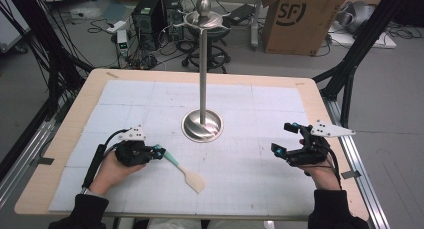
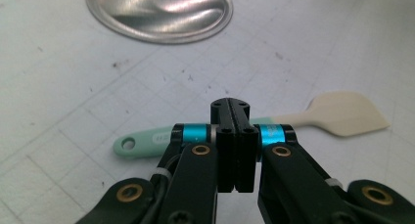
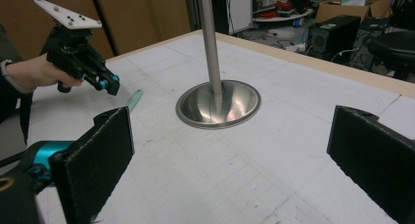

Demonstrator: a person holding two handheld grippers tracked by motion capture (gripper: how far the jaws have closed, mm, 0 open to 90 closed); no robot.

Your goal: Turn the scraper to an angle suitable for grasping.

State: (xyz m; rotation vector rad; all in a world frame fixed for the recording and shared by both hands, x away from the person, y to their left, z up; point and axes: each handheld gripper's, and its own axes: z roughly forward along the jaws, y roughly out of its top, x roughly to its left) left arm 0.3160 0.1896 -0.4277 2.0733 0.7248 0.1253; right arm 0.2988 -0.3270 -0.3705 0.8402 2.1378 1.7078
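A light wooden desk [image 1: 60, 154] carries a white gridded mat [image 1: 240, 179]; behind it, on the grey floor, a brown cardboard box [image 1: 300, 19] marked "SF" stands at upper right; black computer cases [image 1: 150, 14] sit at upper left amid tangled cables [image 1: 100, 26]; a black stool [image 1: 212, 44] stands between them; black frame struts [image 1: 360, 44] rise at the right.

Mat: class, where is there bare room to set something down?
Free: far mat behind the stand base, and the near stretch between spatula and right gripper. Crowded: around the left gripper and spatula.
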